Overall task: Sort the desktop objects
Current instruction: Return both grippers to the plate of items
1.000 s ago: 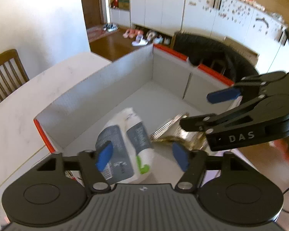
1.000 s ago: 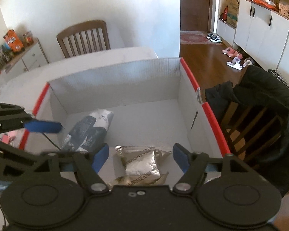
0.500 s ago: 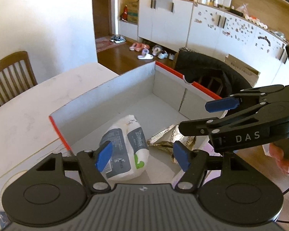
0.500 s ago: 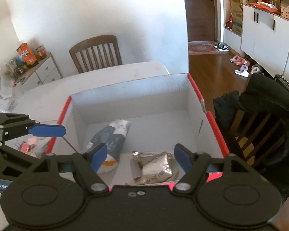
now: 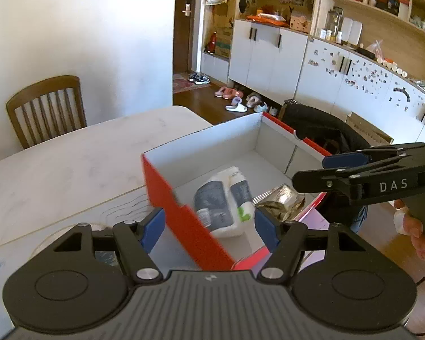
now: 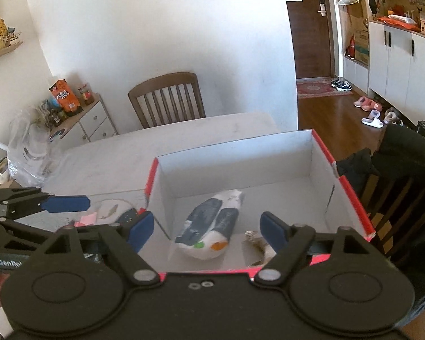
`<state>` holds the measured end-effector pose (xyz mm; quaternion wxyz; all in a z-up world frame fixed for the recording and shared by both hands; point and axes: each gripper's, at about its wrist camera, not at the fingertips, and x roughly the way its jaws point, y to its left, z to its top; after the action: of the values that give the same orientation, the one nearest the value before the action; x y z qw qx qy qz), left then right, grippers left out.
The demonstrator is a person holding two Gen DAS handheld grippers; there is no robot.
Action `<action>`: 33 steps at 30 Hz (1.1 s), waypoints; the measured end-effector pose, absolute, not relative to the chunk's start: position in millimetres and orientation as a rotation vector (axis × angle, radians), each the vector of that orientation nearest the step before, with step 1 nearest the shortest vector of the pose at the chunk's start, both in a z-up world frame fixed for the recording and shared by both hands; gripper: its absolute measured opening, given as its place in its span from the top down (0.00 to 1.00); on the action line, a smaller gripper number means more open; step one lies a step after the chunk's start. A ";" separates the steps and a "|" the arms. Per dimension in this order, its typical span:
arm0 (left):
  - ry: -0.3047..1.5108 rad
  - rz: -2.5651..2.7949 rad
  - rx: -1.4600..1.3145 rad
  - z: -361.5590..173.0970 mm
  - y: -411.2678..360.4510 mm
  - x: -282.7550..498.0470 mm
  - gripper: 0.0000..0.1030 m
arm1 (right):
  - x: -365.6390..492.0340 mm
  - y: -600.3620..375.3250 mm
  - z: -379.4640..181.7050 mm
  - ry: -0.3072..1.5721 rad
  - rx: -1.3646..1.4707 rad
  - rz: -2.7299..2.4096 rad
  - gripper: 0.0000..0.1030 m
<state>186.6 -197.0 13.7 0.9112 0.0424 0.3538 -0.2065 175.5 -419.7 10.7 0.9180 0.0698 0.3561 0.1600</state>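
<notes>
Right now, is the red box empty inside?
No, the red box holds a white and grey pack and a crinkly silver packet on its floor.

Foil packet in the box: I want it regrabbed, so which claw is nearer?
Right. The right claw, jaws just opening and empty, hovers just above the foil packet; the left claw hangs over the left wall of the box, beyond the white pouch.

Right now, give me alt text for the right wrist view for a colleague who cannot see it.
An open red-and-white box on a pale table holds a white-and-grey pouch and a crinkled foil packet. The right gripper hangs open and empty above the box's near edge, the left gripper at the left, a wooden chair behind.
</notes>
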 end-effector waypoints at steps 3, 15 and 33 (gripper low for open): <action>0.711 -0.418 0.092 16.5 -180.5 175.8 0.33 | 166.5 -405.8 10.6 0.730 0.129 0.332 0.20; 0.690 -0.372 0.083 17.0 -98.9 141.8 0.25 | 132.2 -334.1 6.8 0.735 0.120 0.335 0.15; 0.701 -0.316 0.039 -6.1 17.9 114.0 0.00 | 106.6 -229.7 -6.6 0.734 0.102 0.318 0.04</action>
<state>114.0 17.9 -6.1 0.9269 0.0189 0.3418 -0.1539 106.6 -229.7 -6.6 0.9198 0.0497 0.3571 0.1546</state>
